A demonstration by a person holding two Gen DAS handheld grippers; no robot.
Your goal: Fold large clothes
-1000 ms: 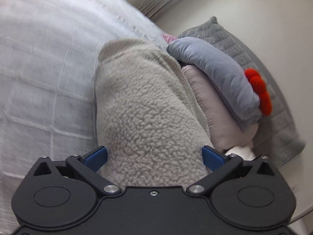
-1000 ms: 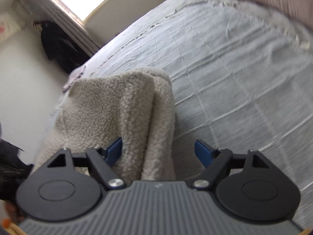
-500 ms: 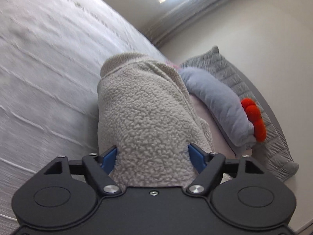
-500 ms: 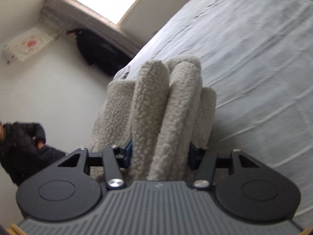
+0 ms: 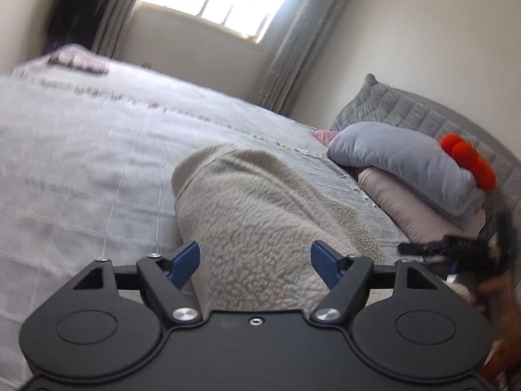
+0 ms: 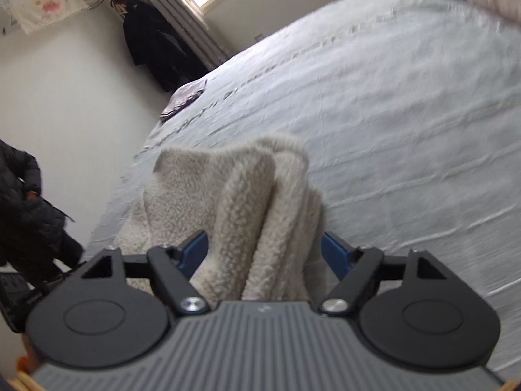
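Here, a pale grey quilted bedspread [image 5: 81, 163] fills most of both wrist views and runs up toward a bright curtained window [image 5: 208, 0] at the top of the left view. On it, at the centre of each frame, lies the cream sherpa-fleece garment [image 5: 260, 202], already doubled into a thick bundle. In the right view its stacked folds [image 6: 234, 195] stand on edge.

At the right of the left view, a quilted grey pillow [image 5: 407, 110] backs a grey-blue cushion [image 5: 400, 159] trimmed with red pompoms [image 5: 465, 159]. The cushion rests on a pale pink pillow [image 5: 407, 202]. A dark coat [image 6: 153, 39] hangs at the upper left of the right view, and a person in a dark padded jacket [image 6: 19, 195] stands at its left edge.

The left gripper [image 5: 255, 260], at bottom centre, has just been closing, and its blue pads appear to press on the flanks of the bundle. The right gripper [image 6: 265, 251] has just been opening: the folds sit between its jaws, but the right-hand pad stands just clear of the cloth.

The bundle's long axis runs straight up the frame from both tools, away from their jaws and toward the window. Both meet it at its near end, and only the left seems to have a hold. Any further fold or carry would likely need the right to close again.
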